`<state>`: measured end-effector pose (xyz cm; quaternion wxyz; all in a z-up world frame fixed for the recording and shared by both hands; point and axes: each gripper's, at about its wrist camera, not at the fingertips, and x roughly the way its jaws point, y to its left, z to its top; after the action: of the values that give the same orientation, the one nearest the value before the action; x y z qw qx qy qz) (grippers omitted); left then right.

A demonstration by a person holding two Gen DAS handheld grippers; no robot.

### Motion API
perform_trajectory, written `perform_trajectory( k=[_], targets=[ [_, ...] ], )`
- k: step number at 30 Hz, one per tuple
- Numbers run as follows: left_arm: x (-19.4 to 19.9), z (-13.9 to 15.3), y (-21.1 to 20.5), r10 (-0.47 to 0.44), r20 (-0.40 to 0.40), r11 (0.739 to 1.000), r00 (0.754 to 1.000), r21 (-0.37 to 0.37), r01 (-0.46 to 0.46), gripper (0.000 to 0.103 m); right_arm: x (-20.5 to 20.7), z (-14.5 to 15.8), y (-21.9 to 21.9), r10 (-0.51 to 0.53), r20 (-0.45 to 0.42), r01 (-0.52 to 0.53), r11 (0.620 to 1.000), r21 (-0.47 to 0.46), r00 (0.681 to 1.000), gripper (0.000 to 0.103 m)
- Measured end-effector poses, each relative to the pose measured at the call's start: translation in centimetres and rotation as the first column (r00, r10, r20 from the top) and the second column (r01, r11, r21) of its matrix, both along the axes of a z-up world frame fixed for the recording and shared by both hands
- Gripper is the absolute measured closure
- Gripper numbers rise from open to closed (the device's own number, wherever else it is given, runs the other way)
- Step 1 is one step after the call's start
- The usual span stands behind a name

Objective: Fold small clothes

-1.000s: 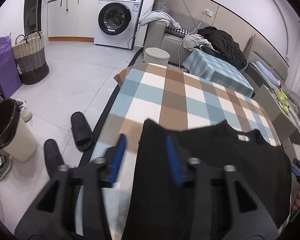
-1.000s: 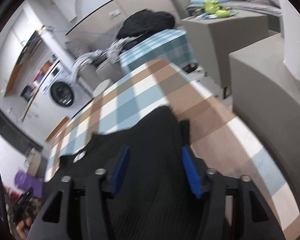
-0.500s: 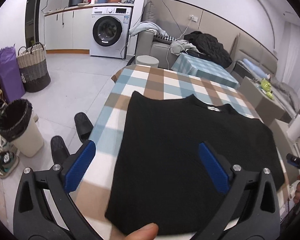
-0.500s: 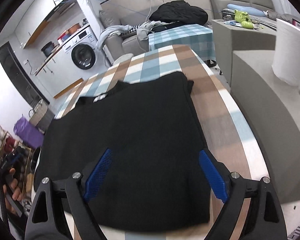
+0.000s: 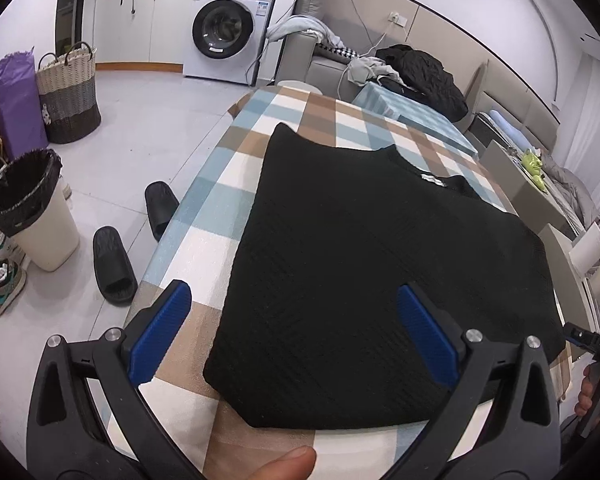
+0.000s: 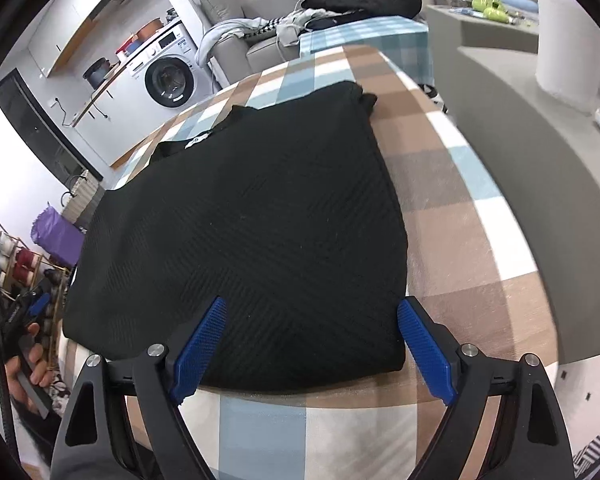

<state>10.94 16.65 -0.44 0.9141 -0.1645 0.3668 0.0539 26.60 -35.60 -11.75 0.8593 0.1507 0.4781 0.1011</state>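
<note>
- Black knit garment: lies flat on the checked tablecloth, its near hem along the cloth's near edge, its collar label toward the far edge.
- Left gripper: jaws wide apart, holding nothing, over the garment's near left corner.
- Right gripper: jaws apart, empty, above the near right corner.
- Floor past the left edge: two black slippers, lined bin, woven basket, washing machine.
- Right of the table: grey counter with paper roll.
</note>
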Motion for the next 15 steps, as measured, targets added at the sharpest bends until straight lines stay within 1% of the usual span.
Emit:
perform_trajectory(
  k=[4, 7, 8, 10, 12, 15],
  targets=[
    [1.0, -0.7, 0.6, -0.002, -0.008, 1.000, 1.000, -0.018, 0.002, 0.001, 0.3, -0.7, -0.3, -0.017, -0.012, 0.017, 1.000, -0.008, 1.000, 0.014],
    [1.5, -1.0, 0.7, -0.005, -0.011, 1.000, 1.000, -0.015, 0.005, 0.001, 0.5, -1.2, -0.7, -0.040, -0.026, 0.040, 0.999, -0.011, 0.999, 0.015],
    [1.6, -1.0, 0.6, -0.009, -0.011, 1.000, 1.000, -0.016, 0.009, 0.001, 0.5, -1.4, -0.8, -0.044, -0.030, 0.044, 0.999, -0.004, 0.999, 0.017],
    [1.6, -1.1, 0.5, -0.014, -0.009, 1.000, 1.000, -0.016, 0.014, 0.001, 0.5, -1.3, -0.8, -0.036, -0.027, 0.036, 0.999, 0.017, 0.999, 0.025],
    [1.7, -1.0, 0.4, -0.017, -0.009, 1.000, 1.000, -0.011, 0.016, 0.001, 0.4, -0.8, -0.6, -0.011, -0.001, 0.012, 0.999, 0.052, 1.000, 0.026],
    [1.8, -1.0, 0.3, -0.017, -0.009, 1.000, 1.000, -0.009, 0.017, 0.001, 0.0, 0.4, -0.8, 0.003, 0.079, -0.013, 0.991, 0.136, 0.997, 0.026]
  ],
)
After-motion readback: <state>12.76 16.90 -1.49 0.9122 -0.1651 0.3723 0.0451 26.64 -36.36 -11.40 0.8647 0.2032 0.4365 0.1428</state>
